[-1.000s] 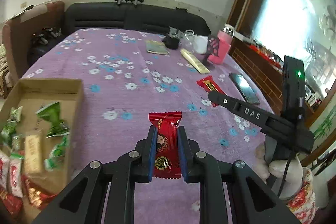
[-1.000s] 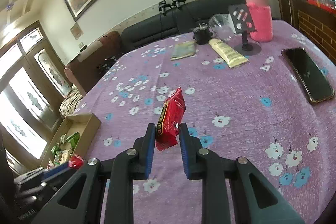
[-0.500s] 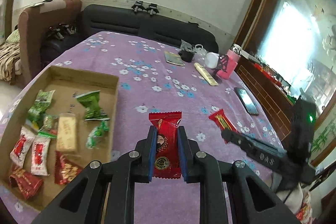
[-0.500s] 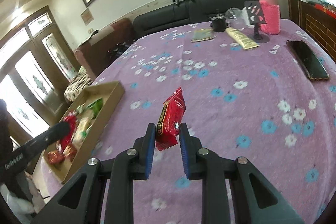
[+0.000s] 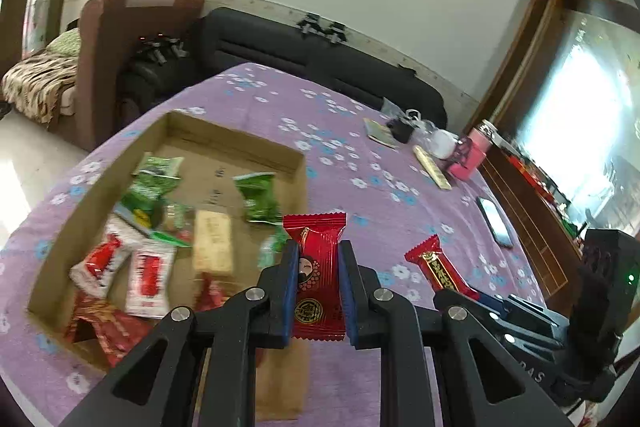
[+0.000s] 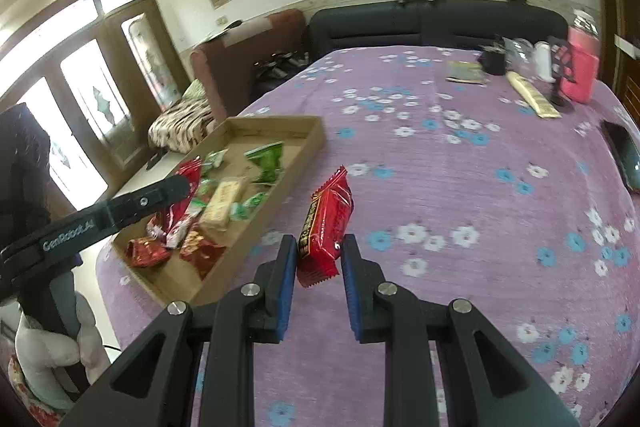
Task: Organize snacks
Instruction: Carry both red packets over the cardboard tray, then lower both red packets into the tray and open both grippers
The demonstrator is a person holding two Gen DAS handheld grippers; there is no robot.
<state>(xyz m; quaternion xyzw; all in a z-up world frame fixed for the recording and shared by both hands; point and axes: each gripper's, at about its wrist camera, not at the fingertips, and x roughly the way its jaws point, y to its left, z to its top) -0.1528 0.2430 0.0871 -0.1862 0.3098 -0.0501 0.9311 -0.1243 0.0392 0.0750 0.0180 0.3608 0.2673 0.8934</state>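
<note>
We held the left gripper [image 5: 318, 287] clamped on a flat, glossy red snack packet [image 5: 316, 267] over the cardboard box's [image 5: 236, 141] right edge | our right gripper [image 6: 319, 281] pinched a crinkly red wrapper [image 6: 326, 223] above the purple floral cloth [image 6: 460, 167], right of the box.

1. The tablecloth [image 6: 460, 187] was purple, dotted with white and blue flowers.
2. The cardboard box [image 5: 236, 143] was plain brown.
3. Both held snack packets [image 5: 318, 269] [image 6: 326, 223] were red with gold print.
4. The box's snacks [image 5: 160, 227] were green, red, white and tan.
5. The gripper pads [image 5: 291, 283] were blue on black.
</note>
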